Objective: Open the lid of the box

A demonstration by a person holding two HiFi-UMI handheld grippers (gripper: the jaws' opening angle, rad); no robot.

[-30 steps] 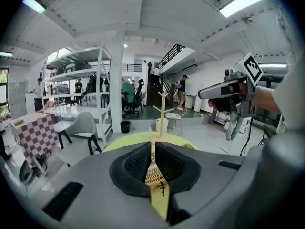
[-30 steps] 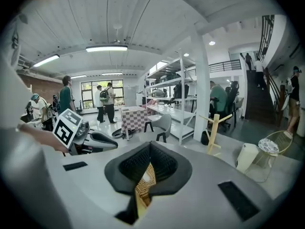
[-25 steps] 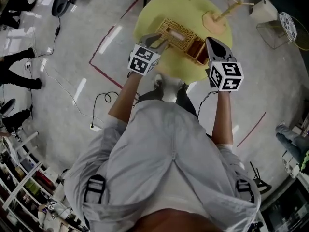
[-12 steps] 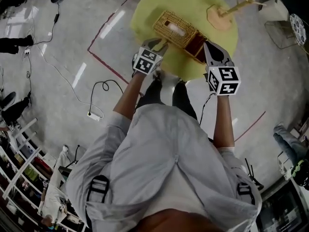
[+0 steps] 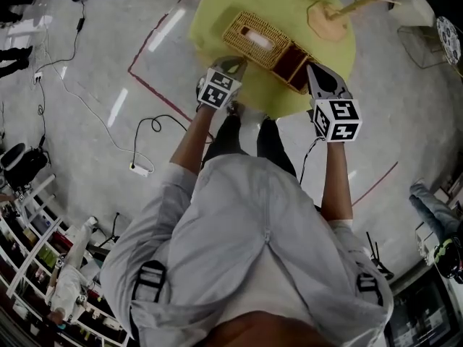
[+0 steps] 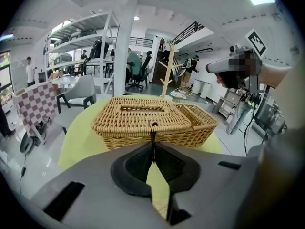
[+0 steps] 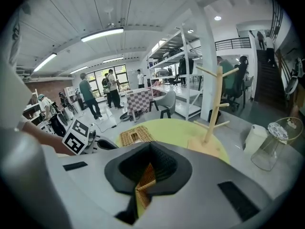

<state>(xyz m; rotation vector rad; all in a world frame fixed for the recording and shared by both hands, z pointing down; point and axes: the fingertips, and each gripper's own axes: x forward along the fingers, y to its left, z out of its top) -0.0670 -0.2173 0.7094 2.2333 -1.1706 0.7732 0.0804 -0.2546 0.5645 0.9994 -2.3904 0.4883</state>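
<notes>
bare table (image 5: 289, 2) separates box (image 5: 253, 38) from wooden stand (image 5: 327, 19).

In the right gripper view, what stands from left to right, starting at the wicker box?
Tan woven wicker box → pale wooden branched stand → white cylindrical container → clear vessel with patterned lid

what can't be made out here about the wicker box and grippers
Inside wicker box: its shut lid covers it, all views.
Lid's dark loop: left gripper, jaws just closing, hides whether it is pinched, left gripper view.
Most of the box, right gripper view: right gripper body blocks it.
</notes>
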